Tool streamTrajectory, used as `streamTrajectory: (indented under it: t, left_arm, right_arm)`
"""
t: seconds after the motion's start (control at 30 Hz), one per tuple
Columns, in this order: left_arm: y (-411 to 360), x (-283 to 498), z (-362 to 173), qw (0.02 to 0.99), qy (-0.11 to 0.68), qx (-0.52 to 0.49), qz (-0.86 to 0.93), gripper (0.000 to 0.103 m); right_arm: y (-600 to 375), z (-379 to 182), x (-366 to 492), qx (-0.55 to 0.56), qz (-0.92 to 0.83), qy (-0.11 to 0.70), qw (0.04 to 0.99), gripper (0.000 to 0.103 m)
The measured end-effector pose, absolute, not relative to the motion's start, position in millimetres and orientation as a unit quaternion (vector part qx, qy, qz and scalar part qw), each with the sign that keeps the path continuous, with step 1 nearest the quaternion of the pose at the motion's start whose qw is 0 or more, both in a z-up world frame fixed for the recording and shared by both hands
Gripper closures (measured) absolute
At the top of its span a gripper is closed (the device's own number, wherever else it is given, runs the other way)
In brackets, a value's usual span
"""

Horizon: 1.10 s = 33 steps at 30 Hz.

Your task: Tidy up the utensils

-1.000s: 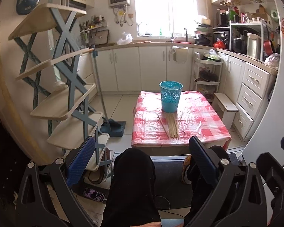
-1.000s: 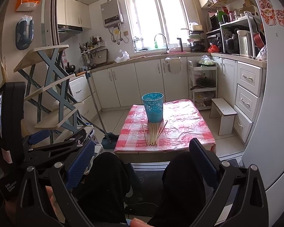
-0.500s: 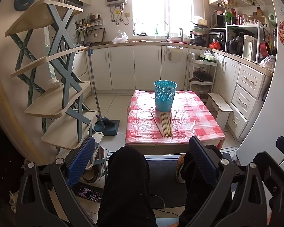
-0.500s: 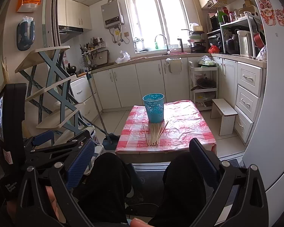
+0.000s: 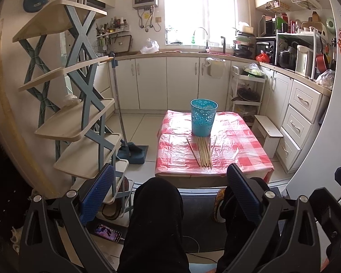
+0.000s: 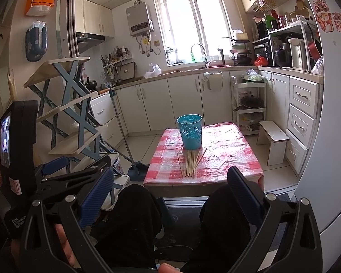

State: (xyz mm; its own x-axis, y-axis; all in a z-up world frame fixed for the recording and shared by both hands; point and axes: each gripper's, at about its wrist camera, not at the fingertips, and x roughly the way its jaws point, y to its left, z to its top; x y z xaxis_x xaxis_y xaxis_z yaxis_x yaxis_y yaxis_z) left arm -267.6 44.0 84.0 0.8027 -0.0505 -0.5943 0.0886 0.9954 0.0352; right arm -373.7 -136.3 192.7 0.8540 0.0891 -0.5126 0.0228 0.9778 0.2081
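A teal perforated cup (image 5: pixel 203 117) stands upright on a low table with a red checked cloth (image 5: pixel 236 145). Several wooden chopsticks (image 5: pixel 203 151) lie flat in a loose bundle just in front of it. Both also show in the right wrist view, the cup (image 6: pixel 190 130) and the chopsticks (image 6: pixel 191 162). My left gripper (image 5: pixel 170 191) is open and empty, well short of the table, above the person's knees. My right gripper (image 6: pixel 170 191) is open and empty too, likewise short of the table. The left gripper also appears at the left of the right wrist view (image 6: pixel 63 173).
A tilted blue-and-cream shelf rack (image 5: pixel 79 95) stands left of the table, with a broom and dustpan (image 5: pixel 131 150) beside it. A white step stool (image 5: pixel 269 134) and drawers (image 5: pixel 300 118) are to the right. A phone (image 5: pixel 108 232) lies on the floor.
The left wrist view has swung slightly left and up, so the table now sits more to the right. The right view has barely shifted. Both grippers stay open.
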Motion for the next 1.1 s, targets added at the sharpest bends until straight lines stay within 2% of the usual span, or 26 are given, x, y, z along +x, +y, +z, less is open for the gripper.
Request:
streamTrajectory:
  t: [0.2, 1.1]
  left_arm:
    - [40.7, -275.7, 83.7, 0.950, 0.310, 0.027, -0.032, 0.008]
    - [45.2, -281.4, 83.5, 0.949, 0.314, 0.025, -0.028, 0.008]
  right_arm:
    - [-136.2, 189.3, -382.2, 0.114, 0.027, 0.235, 0.965, 0.007]
    - [-132.4, 190.2, -385.0, 0.117, 0.040, 0.229, 0.966, 0.007]
